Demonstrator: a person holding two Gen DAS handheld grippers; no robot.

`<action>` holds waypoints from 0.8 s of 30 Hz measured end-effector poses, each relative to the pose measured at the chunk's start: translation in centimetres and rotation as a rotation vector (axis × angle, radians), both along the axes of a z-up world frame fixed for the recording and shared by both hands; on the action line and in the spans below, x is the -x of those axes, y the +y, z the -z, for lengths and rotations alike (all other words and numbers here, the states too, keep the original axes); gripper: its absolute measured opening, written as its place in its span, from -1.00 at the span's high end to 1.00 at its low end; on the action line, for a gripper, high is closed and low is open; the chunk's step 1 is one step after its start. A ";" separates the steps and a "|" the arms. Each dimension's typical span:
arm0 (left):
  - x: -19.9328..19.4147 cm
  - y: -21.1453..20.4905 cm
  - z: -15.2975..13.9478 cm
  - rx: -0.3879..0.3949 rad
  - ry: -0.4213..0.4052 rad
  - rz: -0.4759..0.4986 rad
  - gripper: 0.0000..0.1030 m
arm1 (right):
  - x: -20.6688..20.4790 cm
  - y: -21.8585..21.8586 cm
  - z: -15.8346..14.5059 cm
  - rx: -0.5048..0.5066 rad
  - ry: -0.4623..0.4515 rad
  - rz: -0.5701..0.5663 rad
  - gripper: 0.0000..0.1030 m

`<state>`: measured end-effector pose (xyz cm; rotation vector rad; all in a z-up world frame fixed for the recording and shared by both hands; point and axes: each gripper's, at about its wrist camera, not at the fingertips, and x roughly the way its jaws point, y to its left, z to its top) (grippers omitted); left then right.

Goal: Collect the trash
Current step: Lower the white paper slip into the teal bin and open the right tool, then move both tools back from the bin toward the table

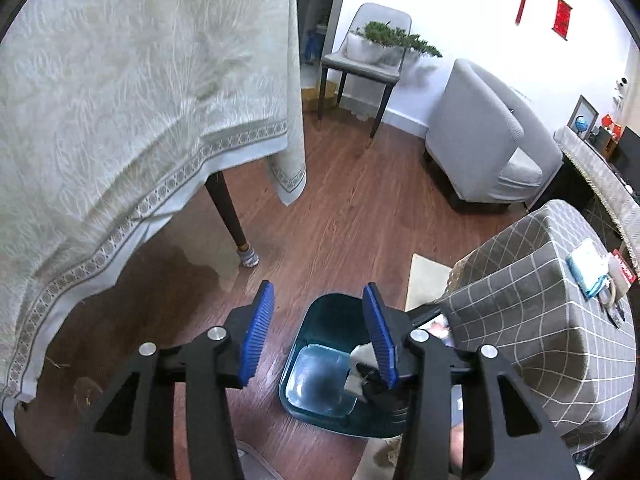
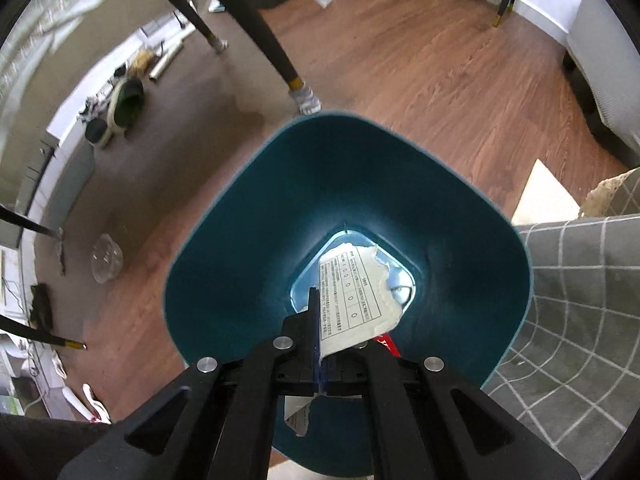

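The right gripper [image 2: 320,336] clamps a torn white printed paper [image 2: 356,300] above the teal plastic bin [image 2: 240,220]; the left gripper [image 1: 318,336], at its ten o'clock, seems spread wide.

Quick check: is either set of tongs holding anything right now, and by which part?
Right tongs pinch the torn printed paper by its near edge, over the teal bin. Left tongs are open, holding nothing.

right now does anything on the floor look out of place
Yes: a crumpled clear plastic wrapper lies loose on the wood floor left of the bin, outside it. The paper in the right tool is torn.
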<state>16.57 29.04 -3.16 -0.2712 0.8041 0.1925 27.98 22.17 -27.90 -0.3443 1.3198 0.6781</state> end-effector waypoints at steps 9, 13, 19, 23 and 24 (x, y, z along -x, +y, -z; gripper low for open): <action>0.8 -1.0 -1.9 -0.068 -0.048 0.030 0.00 | 1.2 0.5 3.1 0.101 0.046 -0.001 0.11; 1.2 -0.9 -2.8 -0.061 -0.067 0.034 -0.01 | 1.6 0.1 2.7 0.095 0.040 0.009 0.11; 1.6 -1.5 -4.7 -0.067 -0.118 0.044 -0.09 | 1.7 -1.2 -0.5 0.030 -0.014 0.002 0.11; 1.5 -2.2 -5.2 -0.086 -0.128 0.055 -0.12 | 1.8 -1.7 -5.2 -0.072 -0.087 0.012 0.11; 1.5 -2.2 -5.3 -0.089 -0.130 0.055 -0.13 | 1.8 -1.9 -6.2 -0.094 -0.106 0.013 0.11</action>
